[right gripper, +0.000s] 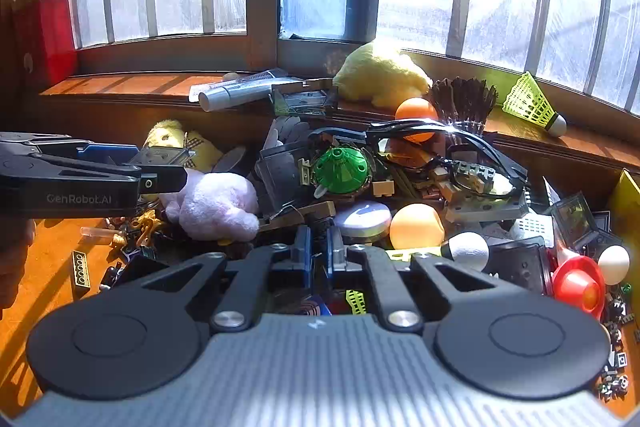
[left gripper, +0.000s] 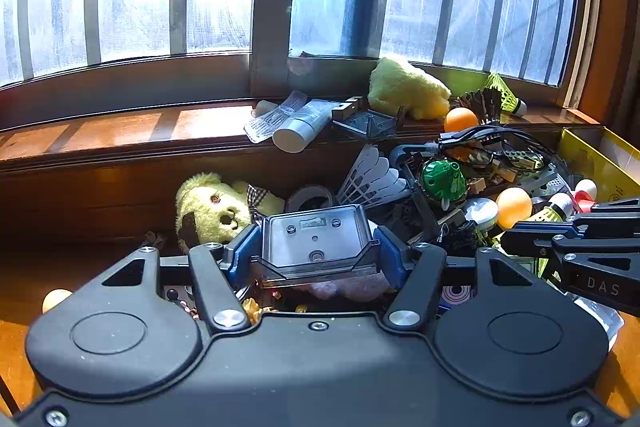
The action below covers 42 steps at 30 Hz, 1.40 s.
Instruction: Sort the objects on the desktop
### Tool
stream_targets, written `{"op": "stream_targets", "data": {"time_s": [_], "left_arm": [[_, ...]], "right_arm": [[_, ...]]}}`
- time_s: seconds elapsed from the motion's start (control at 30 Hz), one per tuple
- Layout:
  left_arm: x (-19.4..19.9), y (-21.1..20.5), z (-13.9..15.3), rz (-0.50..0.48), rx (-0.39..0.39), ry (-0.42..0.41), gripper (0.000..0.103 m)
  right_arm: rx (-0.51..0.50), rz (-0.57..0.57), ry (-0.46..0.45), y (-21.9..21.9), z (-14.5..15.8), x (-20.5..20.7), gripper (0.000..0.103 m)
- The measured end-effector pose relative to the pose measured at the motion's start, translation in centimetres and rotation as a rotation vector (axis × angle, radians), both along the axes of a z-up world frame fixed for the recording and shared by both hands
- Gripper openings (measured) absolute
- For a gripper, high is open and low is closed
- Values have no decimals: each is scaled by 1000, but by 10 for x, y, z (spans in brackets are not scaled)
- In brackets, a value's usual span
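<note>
My left tongs (left gripper: pixel 316 251) grasping a dark plastic box (left gripper: pixel 316 237), my right tongs (right gripper: pixel 319 251) clenched empty above the toy pile, pink plush (right gripper: pixel 218 205) nearby

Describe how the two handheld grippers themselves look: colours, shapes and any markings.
Both are matte black plastic with blue finger pads. The left gripper has two round raised discs on its body, angular linkage arms with triangular cut-outs and silver pivot screws. The right gripper matches, but its body nearest the camera is ribbed grey. Seen side-on, one reads "GenRobot.AI", the other "DAS". No cables or sleeves show.
</note>
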<state>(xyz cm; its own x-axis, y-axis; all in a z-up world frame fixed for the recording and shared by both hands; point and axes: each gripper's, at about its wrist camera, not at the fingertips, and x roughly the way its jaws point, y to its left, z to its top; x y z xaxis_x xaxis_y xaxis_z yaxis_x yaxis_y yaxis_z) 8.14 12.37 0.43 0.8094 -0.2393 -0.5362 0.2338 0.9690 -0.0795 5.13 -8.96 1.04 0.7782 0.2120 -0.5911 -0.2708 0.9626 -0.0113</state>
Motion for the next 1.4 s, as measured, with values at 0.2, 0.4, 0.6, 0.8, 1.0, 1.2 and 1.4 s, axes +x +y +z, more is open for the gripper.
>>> {"op": "stream_targets", "data": {"time_s": [0.2,0.4,0.6,0.8,1.0,1.2,1.4], "left_arm": [[-12,-2,1,-21,-3,-1,60],[-20,-4,-2,-30,-6,8,60],[-26,0,-3,-26,-3,12,60],[-27,5,-4,-21,0,16,60],[-25,7,-6,-26,-2,20,60],[-23,9,-7,-38,-6,22,60],[-22,10,-8,-47,-8,27,60]], "right_arm": [[-11,9,17,-6,1,-12,15],[-79,100,40,9,-3,-25,69],[-196,121,49,34,-25,-26,69],[-256,110,24,46,-37,-16,69],[-299,106,3,58,-49,-6,77],[-298,119,-34,65,-53,1,84],[-264,137,2,65,-53,9,68]]}}
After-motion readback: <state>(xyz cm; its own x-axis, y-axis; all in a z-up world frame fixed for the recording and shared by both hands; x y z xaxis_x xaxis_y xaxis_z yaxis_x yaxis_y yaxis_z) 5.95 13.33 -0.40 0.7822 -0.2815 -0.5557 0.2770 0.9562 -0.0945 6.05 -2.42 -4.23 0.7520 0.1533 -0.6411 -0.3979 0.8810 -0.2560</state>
